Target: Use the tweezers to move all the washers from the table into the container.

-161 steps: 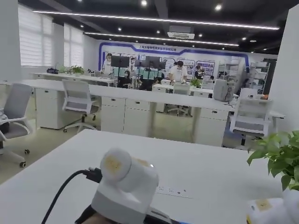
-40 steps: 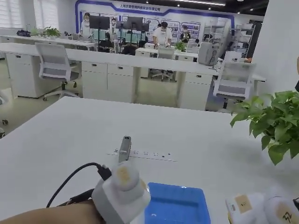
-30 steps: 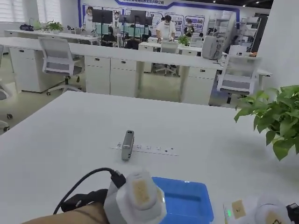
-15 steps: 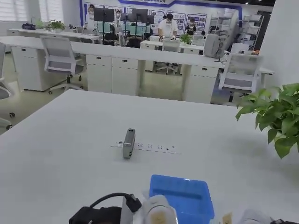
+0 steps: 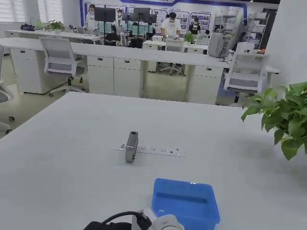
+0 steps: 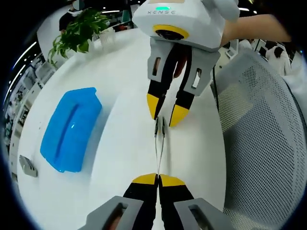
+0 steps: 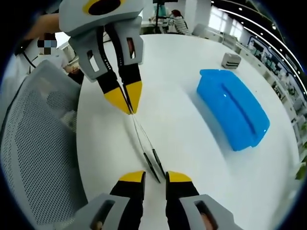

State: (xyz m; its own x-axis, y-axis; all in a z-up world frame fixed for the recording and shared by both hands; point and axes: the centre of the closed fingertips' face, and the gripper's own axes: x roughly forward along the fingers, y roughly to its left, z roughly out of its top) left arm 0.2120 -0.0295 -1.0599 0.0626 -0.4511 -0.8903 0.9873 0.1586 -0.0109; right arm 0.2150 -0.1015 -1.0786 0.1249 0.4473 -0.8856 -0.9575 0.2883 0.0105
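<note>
Thin metal tweezers [image 6: 159, 143] lie stretched between the two grippers, just above the white table. My left gripper [image 6: 157, 179] is shut on one end of them. My right gripper [image 7: 155, 177] faces it with its jaws apart, the tweezers' [image 7: 144, 146] other end lying in the gap between the yellow fingertips [image 7: 132, 177]. The blue container [image 5: 185, 203] stands on the table beyond the grippers, to the left in the left gripper view [image 6: 69, 128] and to the right in the right gripper view [image 7: 234, 112]. The top of a gripper [image 5: 163, 223] peeks in at the head view's bottom edge.
A grey adapter [image 5: 131, 146] sits on a built-in socket strip in the middle of the table [image 5: 72, 143]. A potted plant [image 5: 283, 117] stands at the right. A mesh chair back [image 6: 259, 143] is close behind the near table edge. Desks and people fill the room beyond.
Both grippers have sunk towards the bottom edge of the head view, and one has left it. The camera tilted down over the seconds before, bringing the blue container into view.
</note>
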